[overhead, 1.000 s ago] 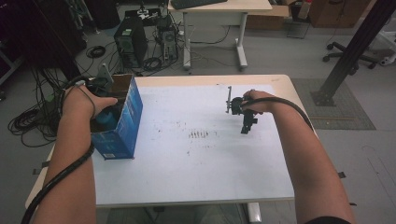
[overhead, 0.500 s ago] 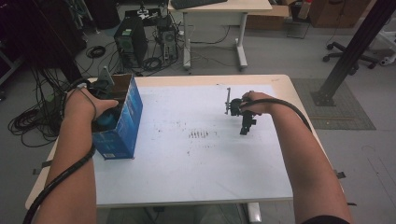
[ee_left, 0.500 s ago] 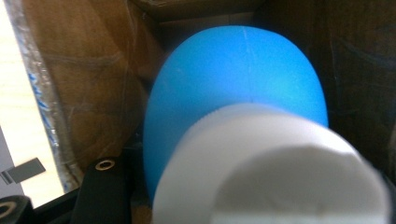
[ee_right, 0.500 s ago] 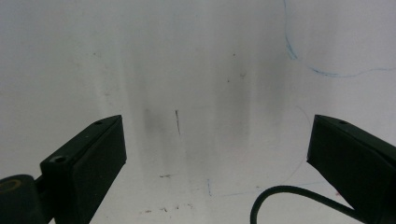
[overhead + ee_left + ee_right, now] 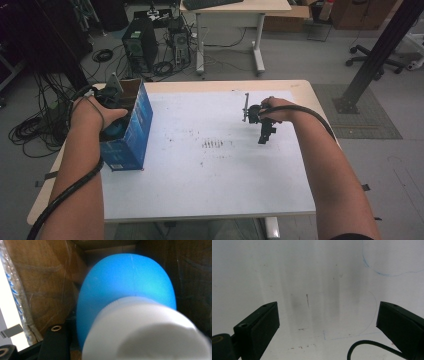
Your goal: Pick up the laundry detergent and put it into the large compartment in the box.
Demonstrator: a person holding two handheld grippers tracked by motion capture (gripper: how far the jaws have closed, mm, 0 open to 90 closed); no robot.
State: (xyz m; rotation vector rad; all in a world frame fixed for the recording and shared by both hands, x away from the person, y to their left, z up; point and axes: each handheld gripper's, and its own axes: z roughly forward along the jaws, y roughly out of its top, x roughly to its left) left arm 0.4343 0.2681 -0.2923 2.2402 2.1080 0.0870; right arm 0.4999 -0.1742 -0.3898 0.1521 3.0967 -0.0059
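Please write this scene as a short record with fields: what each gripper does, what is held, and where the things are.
left gripper: inside the open box, shut on the blue bottle
blue bottle: white cap toward the camera, body deep in the box
box: blue outside, brown cardboard inside, standing at the left edge of the table
right gripper: open, nothing between the jaws, over bare white surface
table: white top with faint dark marks near the middle

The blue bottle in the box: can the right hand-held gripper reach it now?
Probably not directly: the blue bottle sits inside the blue box, with the left hand-held gripper filling the opening.
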